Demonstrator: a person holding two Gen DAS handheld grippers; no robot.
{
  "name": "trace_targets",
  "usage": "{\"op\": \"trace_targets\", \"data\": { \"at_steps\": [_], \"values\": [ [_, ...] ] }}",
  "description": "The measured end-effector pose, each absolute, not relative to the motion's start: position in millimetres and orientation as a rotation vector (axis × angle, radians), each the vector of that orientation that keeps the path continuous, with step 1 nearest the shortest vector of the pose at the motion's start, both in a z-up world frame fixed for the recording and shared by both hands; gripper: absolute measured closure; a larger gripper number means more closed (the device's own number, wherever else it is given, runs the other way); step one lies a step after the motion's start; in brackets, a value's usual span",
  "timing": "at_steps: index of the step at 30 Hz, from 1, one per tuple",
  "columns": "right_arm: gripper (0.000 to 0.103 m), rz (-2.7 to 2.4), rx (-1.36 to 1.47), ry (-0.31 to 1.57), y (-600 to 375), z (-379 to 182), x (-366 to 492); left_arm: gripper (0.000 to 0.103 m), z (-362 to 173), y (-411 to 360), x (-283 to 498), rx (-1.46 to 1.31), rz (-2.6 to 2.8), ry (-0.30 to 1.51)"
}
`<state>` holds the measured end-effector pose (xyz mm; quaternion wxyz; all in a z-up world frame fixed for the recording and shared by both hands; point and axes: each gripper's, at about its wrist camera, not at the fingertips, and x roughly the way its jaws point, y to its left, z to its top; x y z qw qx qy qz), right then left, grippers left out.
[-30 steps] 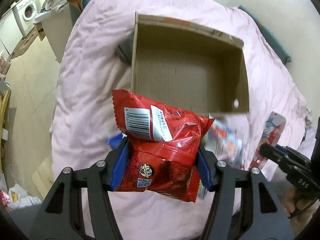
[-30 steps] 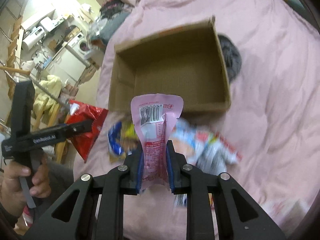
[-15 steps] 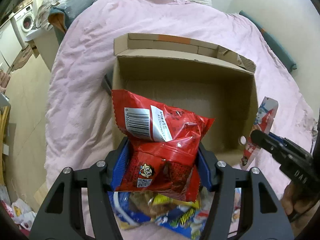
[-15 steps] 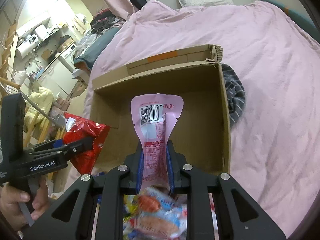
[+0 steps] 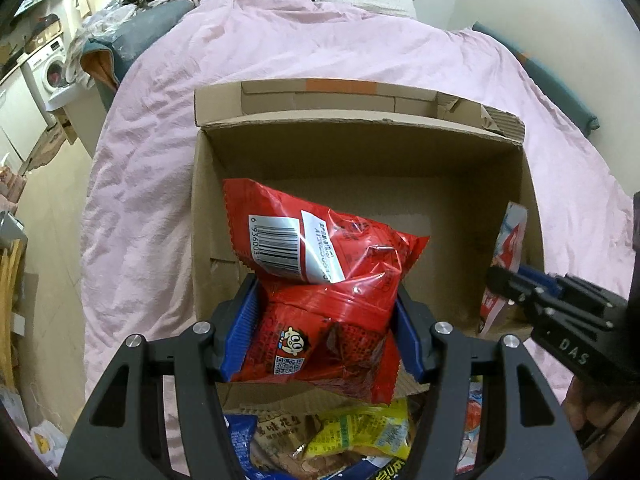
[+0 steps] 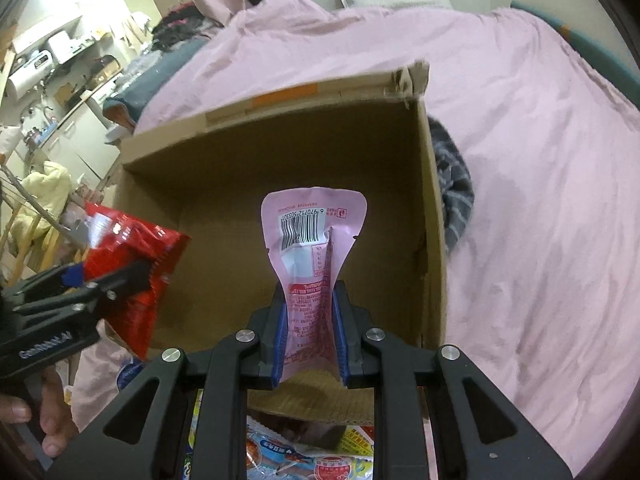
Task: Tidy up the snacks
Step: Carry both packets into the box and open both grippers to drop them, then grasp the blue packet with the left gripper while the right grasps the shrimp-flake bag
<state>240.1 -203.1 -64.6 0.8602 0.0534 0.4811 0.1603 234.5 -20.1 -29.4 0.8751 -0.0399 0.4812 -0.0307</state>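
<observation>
Left tool (image 5: 326,330) clamping red packet (image 5: 320,280), cardboard box (image 5: 360,152) beyond

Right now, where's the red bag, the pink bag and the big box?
red bag (image 5: 320,280), left wrist view, its crinkled middle.
pink bag (image 6: 312,256), right wrist view, below its barcode.
big box (image 5: 360,152), left wrist view, far inside wall.

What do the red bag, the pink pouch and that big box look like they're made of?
Red bag: probably thin plastic film, glossy; it crinkles and throws bright glints.
Pink pouch: likely smooth plastic laminate, duller, with a flat sealed top edge.
Box: brown corrugated cardboard, matte; fluting shows along its torn rim.
</observation>
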Motion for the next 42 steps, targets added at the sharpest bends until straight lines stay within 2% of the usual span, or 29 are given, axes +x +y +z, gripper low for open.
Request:
{"op": "trace_targets", "data": {
  "at_steps": [16,18,21,26,27,29,30,31,42],
  "values": [
    [0.073,0.341,0.163,1.004,-212,-61,233,0.041,-26,-17,232,-0.092,-0.065,0.996],
    [0.072,0.345,0.169,1.003,-213,-61,233,0.037,-25,-17,232,-0.090,-0.059,0.992],
    [0.071,0.348,0.180,1.002,-212,-60,235,0.036,-24,-15,231,-0.100,-0.060,0.988],
    [0.057,0.363,0.208,0.987,-214,-56,235,0.035,-27,-14,232,-0.109,-0.068,1.005],
    [0.051,0.365,0.217,0.984,-215,-56,235,0.034,-26,-14,232,-0.108,-0.068,1.004],
    [0.031,0.365,0.239,0.983,-217,-54,236,0.022,-25,-14,232,-0.106,-0.058,0.996],
    [0.018,0.363,0.253,0.972,-219,-53,236,0.011,-24,-13,231,-0.107,-0.046,0.986],
    [0.015,0.361,0.265,0.960,-221,-51,236,0.007,-23,-12,230,-0.109,-0.039,0.979],
    [0.014,0.366,0.291,0.965,-224,-50,239,0.007,-18,-11,229,-0.102,-0.039,0.964]
  ]
}}
